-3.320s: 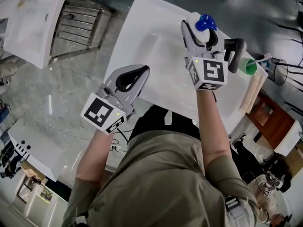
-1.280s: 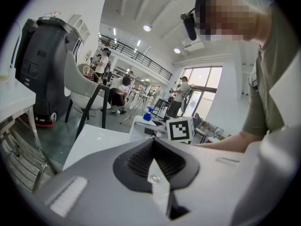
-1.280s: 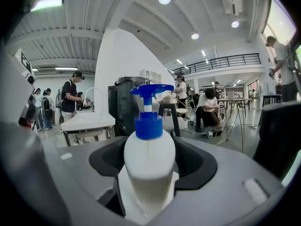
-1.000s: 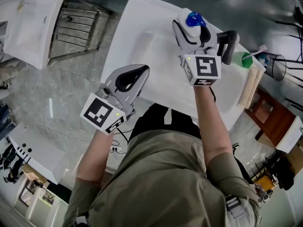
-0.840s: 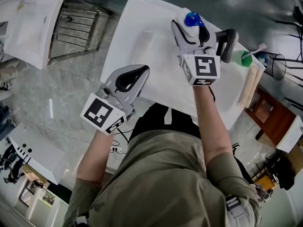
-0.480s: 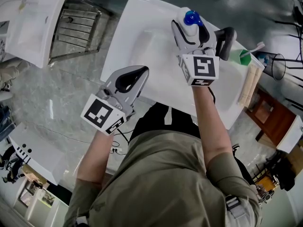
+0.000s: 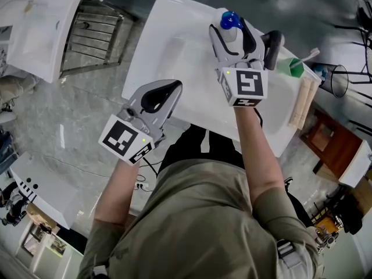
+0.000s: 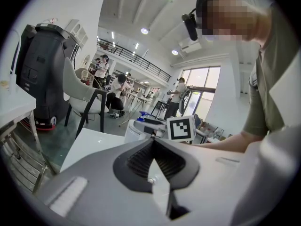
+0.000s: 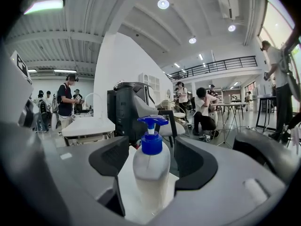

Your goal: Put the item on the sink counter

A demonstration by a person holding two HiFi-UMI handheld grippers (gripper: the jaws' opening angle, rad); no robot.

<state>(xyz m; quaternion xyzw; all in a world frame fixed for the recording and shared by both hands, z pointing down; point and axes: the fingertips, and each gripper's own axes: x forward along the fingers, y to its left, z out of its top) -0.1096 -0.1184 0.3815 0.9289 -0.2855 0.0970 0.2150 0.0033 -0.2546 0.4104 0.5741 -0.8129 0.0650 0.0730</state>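
On the white sink surface [image 7: 174,45], farther toward the back corner than seconds ago: pump bottle [image 9: 151,168], upright between the right gripper [image 9: 151,157] jaws, spread clear of its sides. Seems set down; calls only for backing away. Left gripper [image 7: 176,86] jaws clenched, empty.

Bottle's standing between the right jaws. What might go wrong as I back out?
The bottle stands between the right gripper's parted jaws with only slim gaps, so a skewed retreat may clip and topple it. It also sits near the counter's far edge, so a forward nudge might send it off.
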